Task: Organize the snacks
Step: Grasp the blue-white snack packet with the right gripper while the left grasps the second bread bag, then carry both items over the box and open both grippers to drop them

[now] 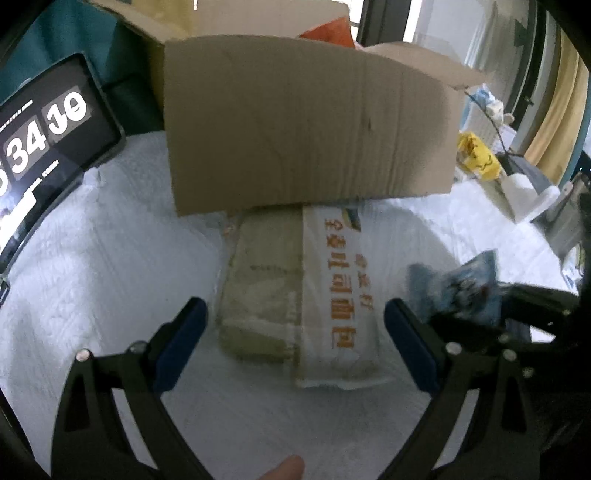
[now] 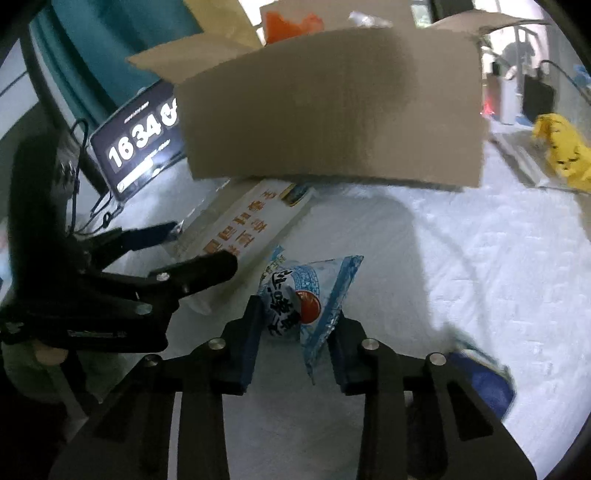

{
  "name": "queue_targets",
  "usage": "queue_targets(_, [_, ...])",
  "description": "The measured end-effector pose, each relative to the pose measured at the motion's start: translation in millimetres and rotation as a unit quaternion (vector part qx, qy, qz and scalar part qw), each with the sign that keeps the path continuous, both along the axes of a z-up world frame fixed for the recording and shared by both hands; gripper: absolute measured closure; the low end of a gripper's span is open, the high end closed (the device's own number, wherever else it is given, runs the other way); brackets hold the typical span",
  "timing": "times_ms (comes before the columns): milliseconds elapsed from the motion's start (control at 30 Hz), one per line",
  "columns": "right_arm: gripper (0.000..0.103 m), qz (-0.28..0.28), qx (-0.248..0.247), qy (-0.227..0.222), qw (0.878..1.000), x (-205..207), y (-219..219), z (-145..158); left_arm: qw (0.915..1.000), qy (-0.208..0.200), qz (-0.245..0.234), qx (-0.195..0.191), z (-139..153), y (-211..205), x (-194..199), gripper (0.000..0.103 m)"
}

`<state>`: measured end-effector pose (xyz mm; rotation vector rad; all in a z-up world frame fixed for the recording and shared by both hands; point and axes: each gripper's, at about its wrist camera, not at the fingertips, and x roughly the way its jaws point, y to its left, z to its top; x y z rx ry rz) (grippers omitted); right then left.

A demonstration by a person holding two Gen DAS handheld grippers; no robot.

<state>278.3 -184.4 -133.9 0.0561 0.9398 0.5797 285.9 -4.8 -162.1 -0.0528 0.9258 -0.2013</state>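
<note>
A bag of toast bread (image 1: pixel 303 295) with orange lettering lies on the white cloth, its far end under the flap of an open cardboard box (image 1: pixel 306 129). My left gripper (image 1: pixel 295 347) is open, its jaws on either side of the bag's near end; it also shows in the right wrist view (image 2: pixel 199 243). My right gripper (image 2: pixel 295 332) is shut on a light blue snack packet (image 2: pixel 314 291) and holds it above the cloth in front of the box (image 2: pixel 332 110). The packet shows blurred in the left wrist view (image 1: pixel 461 288).
A tablet showing a clock (image 1: pixel 40 147) leans at the left (image 2: pixel 140 151). An orange packet (image 2: pixel 291 18) sits inside the box. A yellow bag (image 2: pixel 561 147) and clutter lie at the right. A dark blue packet (image 2: pixel 484 380) lies near my right gripper.
</note>
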Motion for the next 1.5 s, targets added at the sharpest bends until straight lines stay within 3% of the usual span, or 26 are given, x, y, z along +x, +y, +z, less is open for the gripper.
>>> queue_targets(267, [0.068,-0.071,0.037,-0.03,0.996,0,-46,12,0.9974,0.022,0.011,0.067,-13,-18,8,0.006])
queue_targets(400, [0.068,-0.087,0.06,-0.034,0.994,-2,-62,16,0.9975,0.026,0.017,0.064,-15,-18,11,0.004])
queue_targets(567, [0.068,-0.067,0.077,-0.044,0.994,-14,-61,22,0.9974,0.025,0.017,0.066,-14,-20,11,0.005])
queue_targets(733, [0.068,-0.064,0.095,-0.048,0.992,-20,-65,29,0.9971,0.018,0.021,0.071,-11,-28,5,0.016])
queue_targets(900, [0.068,-0.065,0.105,-0.048,0.991,-22,-70,31,0.9969,0.02,0.017,0.073,-6,-37,-13,0.018])
queue_targets(1233, [0.068,-0.064,0.101,-0.052,0.991,-24,-70,31,0.999,0.022,0.005,0.04,3,-51,-57,0.018])
queue_targets(1500, [0.068,-0.071,0.083,-0.065,0.992,-25,-65,32,0.9994,-0.018,0.014,0.028,34,-39,-81,0.018])
